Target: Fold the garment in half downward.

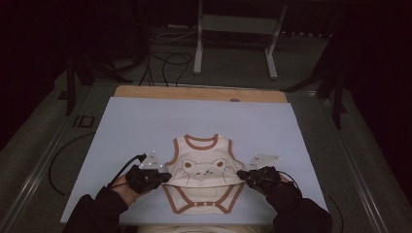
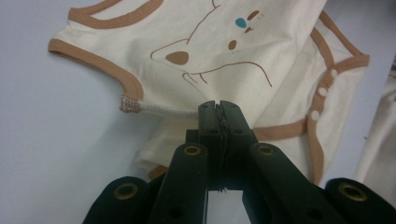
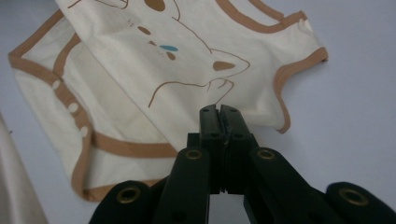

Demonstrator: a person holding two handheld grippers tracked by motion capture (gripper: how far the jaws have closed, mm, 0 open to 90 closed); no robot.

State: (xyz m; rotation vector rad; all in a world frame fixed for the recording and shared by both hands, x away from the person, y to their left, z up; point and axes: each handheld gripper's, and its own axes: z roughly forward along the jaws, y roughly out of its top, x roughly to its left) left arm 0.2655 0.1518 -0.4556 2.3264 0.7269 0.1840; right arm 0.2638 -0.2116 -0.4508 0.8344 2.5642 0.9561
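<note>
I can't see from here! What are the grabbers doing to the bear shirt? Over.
Left gripper, right gripper: shut on baby bodysuit sides. Bodysuit partly folded on blue mat. Nothing in the way.

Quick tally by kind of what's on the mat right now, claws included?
Baby bodysuit, cream with brown trim: 1
Claws: 2, left claw and right claw, each shut on a side edge of the bodysuit
Pale blue mat: 1
Total: 4

A cream bodysuit (image 1: 202,171) with brown trim and a bear print lies between the two hand-held grippers, its front layer folded across the middle, snap flap showing below.
</note>
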